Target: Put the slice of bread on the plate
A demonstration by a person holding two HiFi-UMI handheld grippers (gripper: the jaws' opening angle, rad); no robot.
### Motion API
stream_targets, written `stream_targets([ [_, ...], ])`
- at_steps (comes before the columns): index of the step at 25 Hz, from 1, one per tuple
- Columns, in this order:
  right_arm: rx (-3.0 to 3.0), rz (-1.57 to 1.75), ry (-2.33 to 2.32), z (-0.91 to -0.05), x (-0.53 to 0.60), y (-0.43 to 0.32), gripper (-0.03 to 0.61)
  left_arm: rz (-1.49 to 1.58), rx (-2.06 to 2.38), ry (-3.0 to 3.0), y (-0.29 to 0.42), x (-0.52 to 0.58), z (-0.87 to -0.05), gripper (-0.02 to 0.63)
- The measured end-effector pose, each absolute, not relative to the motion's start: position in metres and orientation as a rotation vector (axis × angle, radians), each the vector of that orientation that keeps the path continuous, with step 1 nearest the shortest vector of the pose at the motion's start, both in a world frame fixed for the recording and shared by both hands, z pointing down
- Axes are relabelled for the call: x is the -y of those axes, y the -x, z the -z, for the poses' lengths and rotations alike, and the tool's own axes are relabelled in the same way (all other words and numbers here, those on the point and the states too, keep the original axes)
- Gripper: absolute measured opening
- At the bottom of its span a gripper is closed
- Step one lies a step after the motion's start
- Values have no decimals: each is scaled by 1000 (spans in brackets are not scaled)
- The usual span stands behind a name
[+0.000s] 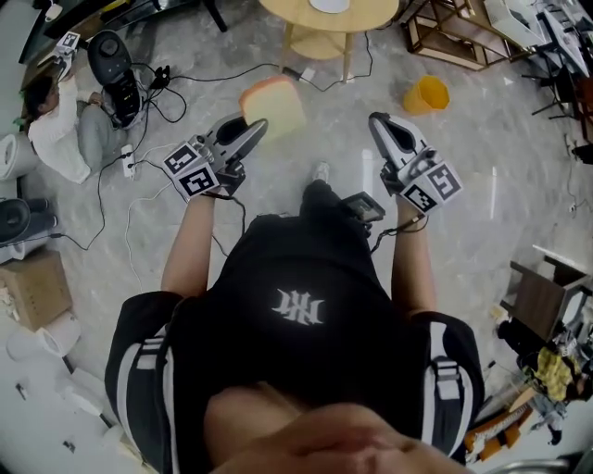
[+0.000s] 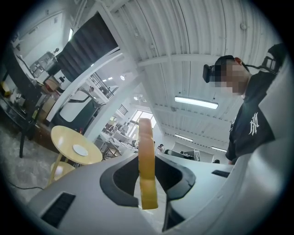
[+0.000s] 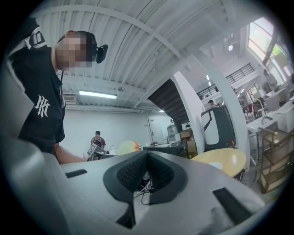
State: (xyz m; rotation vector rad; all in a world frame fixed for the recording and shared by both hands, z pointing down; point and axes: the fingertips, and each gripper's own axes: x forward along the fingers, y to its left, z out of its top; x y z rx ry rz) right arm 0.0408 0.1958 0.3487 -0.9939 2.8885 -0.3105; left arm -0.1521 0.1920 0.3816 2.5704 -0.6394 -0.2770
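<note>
The marbled floor [image 1: 482,139] spread under everything, with a person [image 1: 56,125] sitting on it well off to the left of the left tool [image 1: 252,131]. A round wooden tabletop [image 1: 371,13] stood ahead of both tools, beyond their tips. The left tool pointed toward it and was clamped on the bread [image 1: 274,105] — the pads pinched the slice at its near end, and most of it stuck out past the tips. The right tool [image 1: 380,122] was held beside the left one, well apart from it, jaws closed together with nothing between them. The white plate [image 1: 330,5] lay on the tabletop, ahead of the bread and clear of it. An orange cup [image 1: 426,94] sat on the floor — ahead of the right tool and a little to its right.
</note>
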Motion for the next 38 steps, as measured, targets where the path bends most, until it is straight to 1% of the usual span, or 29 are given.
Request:
stream_targets([
  [14, -2898, 307, 881, -341, -66, -102, 3, 256, 753, -2578, 97, -74, -361, 106],
  [23, -2902, 335, 802, -352, -17, -127, 3, 248, 816, -2568, 71, -28, -360, 106],
  [38, -2930, 398, 805, -369, 23, -131, 3, 253, 820, -2538, 74, 19, -368, 106],
])
